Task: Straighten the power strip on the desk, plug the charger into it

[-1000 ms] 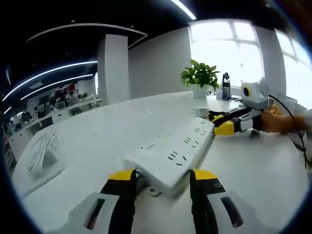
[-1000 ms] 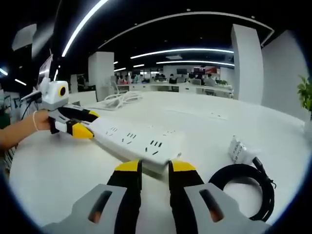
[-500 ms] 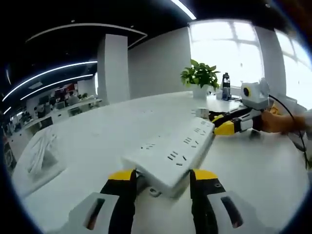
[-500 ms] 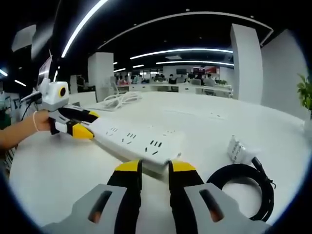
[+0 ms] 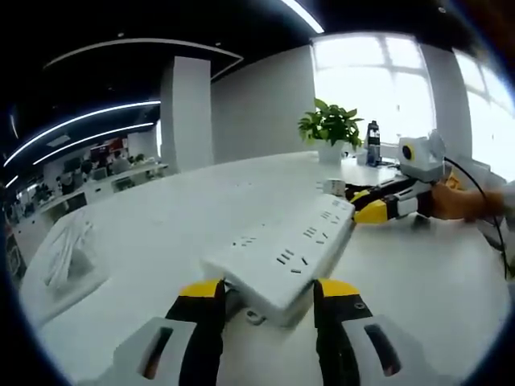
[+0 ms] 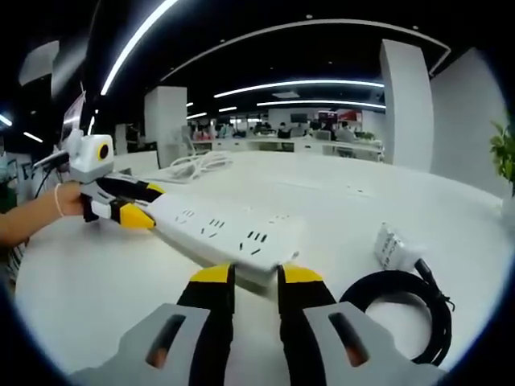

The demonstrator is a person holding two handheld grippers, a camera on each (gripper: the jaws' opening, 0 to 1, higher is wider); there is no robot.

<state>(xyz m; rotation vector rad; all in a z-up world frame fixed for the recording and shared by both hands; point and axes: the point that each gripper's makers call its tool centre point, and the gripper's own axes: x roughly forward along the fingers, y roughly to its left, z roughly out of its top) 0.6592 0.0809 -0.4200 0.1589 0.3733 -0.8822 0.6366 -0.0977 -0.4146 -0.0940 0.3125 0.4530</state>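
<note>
White power strip [image 5: 282, 253] lay flat on the white desk [image 5: 145, 233], and I held it at both ends. My left gripper [image 5: 267, 291] had its yellow-tipped jaws closed part-way on one short end; my right gripper [image 6: 254, 275] pinched the opposite end, jaws nearly together. In the right gripper view, the white charger [image 6: 393, 247] rested on the desk to the right of the strip, apart from it, beside its coiled black cable [image 6: 398, 310]. A potted plant [image 5: 330, 129] stood farther back on the desk.
</note>
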